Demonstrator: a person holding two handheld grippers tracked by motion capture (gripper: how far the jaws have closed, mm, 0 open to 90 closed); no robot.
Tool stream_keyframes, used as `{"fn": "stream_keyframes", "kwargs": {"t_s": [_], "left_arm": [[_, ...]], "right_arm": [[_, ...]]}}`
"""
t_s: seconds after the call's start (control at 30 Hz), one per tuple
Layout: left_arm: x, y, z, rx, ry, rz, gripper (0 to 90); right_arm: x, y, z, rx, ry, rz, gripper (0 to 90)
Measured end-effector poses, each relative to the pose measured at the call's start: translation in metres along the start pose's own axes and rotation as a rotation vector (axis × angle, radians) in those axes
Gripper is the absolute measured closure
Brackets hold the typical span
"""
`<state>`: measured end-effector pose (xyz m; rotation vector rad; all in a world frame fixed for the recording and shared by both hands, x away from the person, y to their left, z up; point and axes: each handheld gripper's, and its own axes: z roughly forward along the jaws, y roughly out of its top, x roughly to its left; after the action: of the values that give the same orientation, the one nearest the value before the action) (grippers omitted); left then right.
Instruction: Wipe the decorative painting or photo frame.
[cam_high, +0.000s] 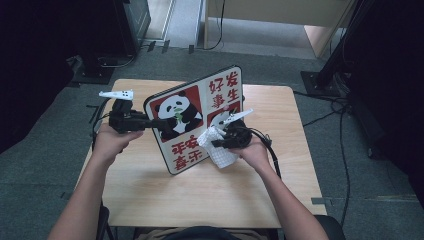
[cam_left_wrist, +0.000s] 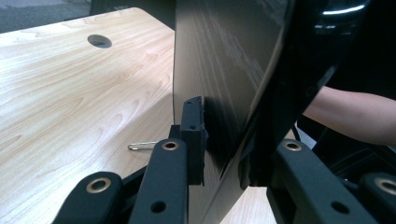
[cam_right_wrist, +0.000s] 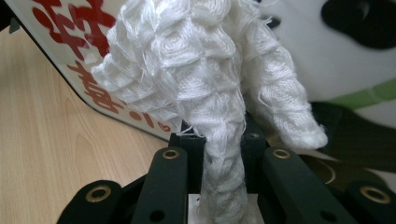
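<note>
Two grippers are working: the left gripper (cam_high: 152, 122) is clamping the panda board's (cam_high: 200, 117) edge, the right gripper (cam_high: 216, 143) is pinching a white cloth (cam_high: 218, 149) against its face.

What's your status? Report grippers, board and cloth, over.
Left gripper shut on the panda board, holding it propped on edge on the table. Right gripper shut on the white cloth, cloth at the board's face. Nothing in the way.

Wooden table (cam_high: 150, 190): panda board (cam_high: 197, 117) standing on edge; paper clip (cam_left_wrist: 141, 145).
</note>
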<state>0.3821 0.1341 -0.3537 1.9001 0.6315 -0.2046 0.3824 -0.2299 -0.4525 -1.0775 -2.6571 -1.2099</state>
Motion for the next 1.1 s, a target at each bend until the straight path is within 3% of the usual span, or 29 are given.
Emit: {"fn": "stream_keyframes", "kwargs": {"t_s": [0.53,1.03,1.1], "left_arm": [[-0.002,0.001,0.001,-0.002,0.013,0.002,74.7],[-0.002,0.000,0.001,-0.010,0.019,0.000,74.8],[-0.003,0.000,0.001,-0.006,0.021,0.001,74.9]], "right_arm": [[-0.008,-0.019,0.018,0.069,0.016,0.013,77.9],[-0.003,-0.009,0.009,0.092,0.039,0.001,78.7],[0.000,-0.004,0.001,0.062,0.033,-0.004,78.9]]}}
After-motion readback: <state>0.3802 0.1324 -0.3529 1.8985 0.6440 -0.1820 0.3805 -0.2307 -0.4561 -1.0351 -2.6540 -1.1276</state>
